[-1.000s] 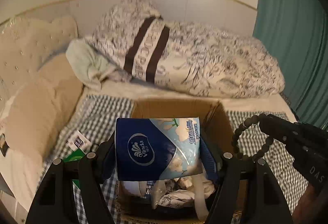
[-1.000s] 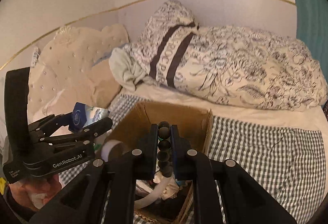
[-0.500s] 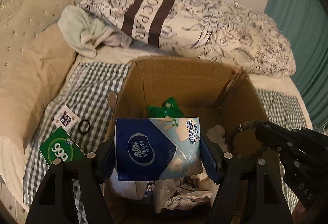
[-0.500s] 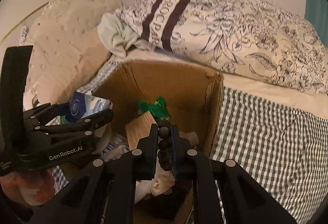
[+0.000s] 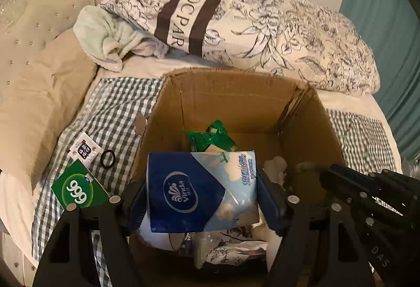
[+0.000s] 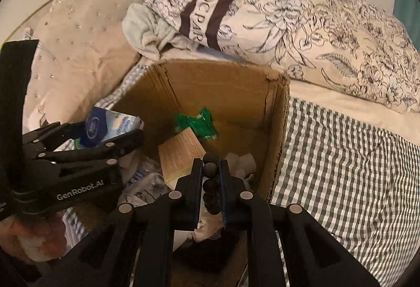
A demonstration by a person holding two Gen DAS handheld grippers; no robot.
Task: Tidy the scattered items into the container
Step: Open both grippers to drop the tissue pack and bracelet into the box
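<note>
- Left gripper [image 5: 202, 208] hangs over the open brown cardboard box [image 5: 236, 100]; its jaws are opening, with the blue-and-white plastic tissue pack [image 5: 202, 187] between them, above the clutter in the box.
- Right gripper [image 6: 211, 176] is clamped on a string of dark round beads [image 6: 210, 182], over the box's right side.
- Beside the box on the checked cloth [image 5: 115, 113] lie a green "999" carton [image 5: 78, 188] and a black ring-shaped hair tie [image 5: 107, 159].

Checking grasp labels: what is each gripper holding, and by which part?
Left gripper: blue Vinda tissue pack sits between the pads at its two short ends, jaws opening. Right gripper: shut on a string of dark round beads, pinched along the strand.
</note>
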